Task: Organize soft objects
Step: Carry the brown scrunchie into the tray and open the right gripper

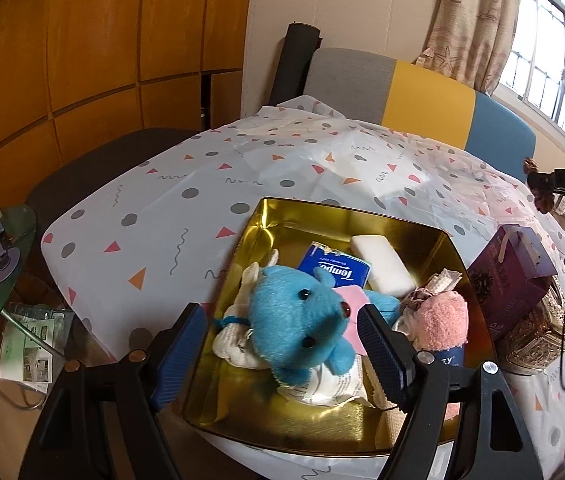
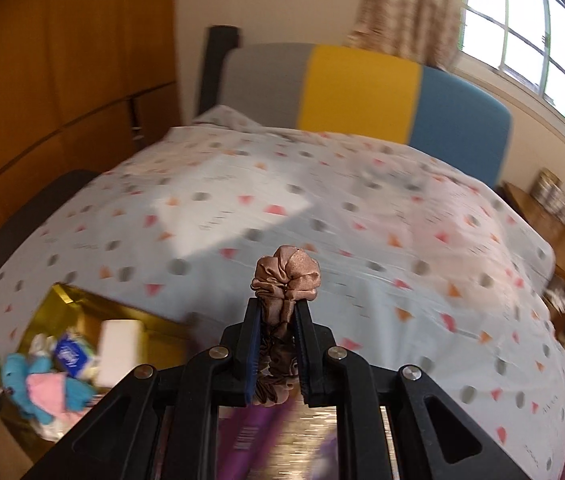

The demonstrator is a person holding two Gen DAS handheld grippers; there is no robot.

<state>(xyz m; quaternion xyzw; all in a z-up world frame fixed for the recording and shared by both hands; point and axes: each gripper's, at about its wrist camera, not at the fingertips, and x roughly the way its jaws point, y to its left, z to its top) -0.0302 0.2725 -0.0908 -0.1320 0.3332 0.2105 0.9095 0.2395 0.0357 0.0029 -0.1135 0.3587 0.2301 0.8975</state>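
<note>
Right gripper pinches a brown satin scrunchie above the patterned tablecloth. Left gripper, jaws wide, empty, straddles a blue plush toy in the gold metal tray.

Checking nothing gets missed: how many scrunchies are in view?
2. A brown scrunchie is pinched in the right gripper; another scrunchie lies in the gold tray beside the pink sock. More may be buried.
</note>
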